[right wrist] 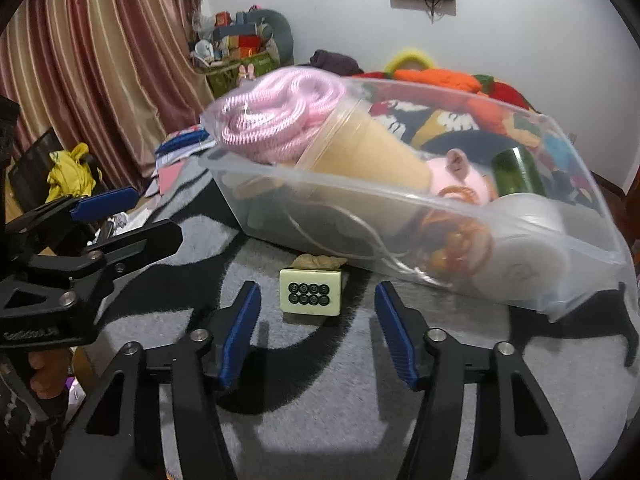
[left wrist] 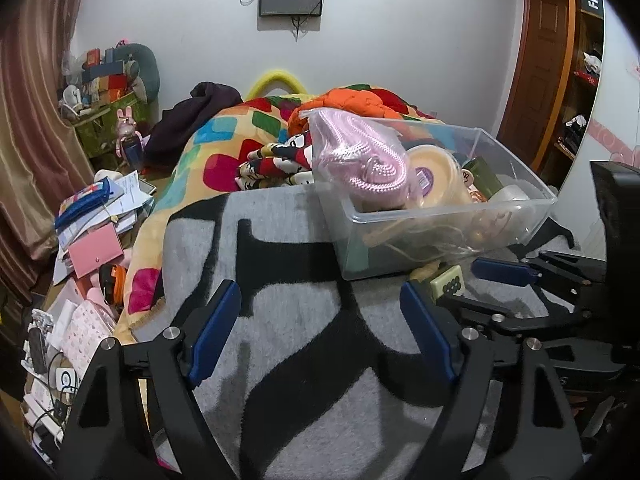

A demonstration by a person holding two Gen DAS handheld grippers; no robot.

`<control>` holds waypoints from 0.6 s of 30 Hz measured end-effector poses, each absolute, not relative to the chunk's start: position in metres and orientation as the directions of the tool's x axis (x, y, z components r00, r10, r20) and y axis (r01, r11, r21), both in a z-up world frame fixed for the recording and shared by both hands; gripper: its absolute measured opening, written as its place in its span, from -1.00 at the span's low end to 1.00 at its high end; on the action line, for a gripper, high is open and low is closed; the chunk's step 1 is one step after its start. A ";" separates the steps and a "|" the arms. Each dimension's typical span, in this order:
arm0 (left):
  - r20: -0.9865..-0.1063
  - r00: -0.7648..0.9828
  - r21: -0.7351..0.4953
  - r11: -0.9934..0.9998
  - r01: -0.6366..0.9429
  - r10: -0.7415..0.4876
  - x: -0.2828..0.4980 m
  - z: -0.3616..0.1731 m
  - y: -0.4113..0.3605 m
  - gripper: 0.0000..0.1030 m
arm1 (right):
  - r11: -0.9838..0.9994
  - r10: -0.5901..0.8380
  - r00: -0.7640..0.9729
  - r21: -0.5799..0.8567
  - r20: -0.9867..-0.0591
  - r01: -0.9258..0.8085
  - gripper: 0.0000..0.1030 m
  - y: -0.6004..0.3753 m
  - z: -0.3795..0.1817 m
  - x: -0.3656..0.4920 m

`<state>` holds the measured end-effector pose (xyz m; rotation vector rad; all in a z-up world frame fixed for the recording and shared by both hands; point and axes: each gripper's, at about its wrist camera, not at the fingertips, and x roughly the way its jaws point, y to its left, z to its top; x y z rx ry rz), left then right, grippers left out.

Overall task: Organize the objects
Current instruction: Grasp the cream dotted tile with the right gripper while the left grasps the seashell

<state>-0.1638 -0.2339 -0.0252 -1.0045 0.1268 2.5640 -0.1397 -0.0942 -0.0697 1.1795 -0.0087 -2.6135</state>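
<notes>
A cream mahjong tile [right wrist: 311,291] with black circles lies on the grey and black blanket [right wrist: 320,420], just in front of a clear plastic bin [right wrist: 452,216]. The bin holds a bagged pink cord [right wrist: 280,116], a cream cone, a green cylinder and a white tape roll. My right gripper [right wrist: 318,332] is open, its blue pads either side of the tile and a little short of it. My left gripper [left wrist: 320,332] is open and empty over the blanket, left of the tile [left wrist: 448,285]. The bin [left wrist: 516,204] shows at the upper right of the left wrist view.
A colourful quilt [left wrist: 224,148] and orange cloth lie behind the bin. Papers, a pink case [left wrist: 94,256] and clutter cover the floor at left. Striped curtains [right wrist: 92,80] hang at left. A wooden door [left wrist: 540,72] stands at far right.
</notes>
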 end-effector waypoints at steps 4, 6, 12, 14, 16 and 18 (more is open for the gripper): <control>-0.678 -0.661 -0.060 -0.920 -0.388 0.323 -0.164 -0.029 -0.232 0.56 | -0.963 -0.237 -0.615 0.098 -0.752 0.252 -0.25 -0.099 -0.075 -0.148; -0.684 -0.650 -0.063 -0.915 -0.399 0.330 -0.165 -0.031 -0.229 0.54 | -0.962 -0.239 -0.604 0.099 -0.760 0.256 -0.37 -0.101 -0.079 -0.151; -0.706 -0.615 -0.073 -0.900 -0.429 0.351 -0.166 -0.036 -0.215 0.47 | -0.961 -0.249 -0.615 0.115 -0.748 0.250 -0.39 -0.094 -0.078 -0.147; -0.714 -0.597 -0.089 -0.893 -0.441 0.366 -0.167 -0.037 -0.210 0.44 | -0.962 -0.252 -0.622 0.124 -0.742 0.241 -0.39 -0.086 -0.076 -0.143; -0.721 -0.584 -0.094 -0.888 -0.451 0.373 -0.168 -0.039 -0.202 0.41 | -0.964 -0.252 -0.631 0.137 -0.734 0.226 -0.39 -0.077 -0.074 -0.138; -0.731 -0.571 -0.090 -0.882 -0.462 0.373 -0.169 -0.042 -0.191 0.35 | -0.966 -0.253 -0.643 0.158 -0.723 0.203 -0.39 -0.064 -0.070 -0.134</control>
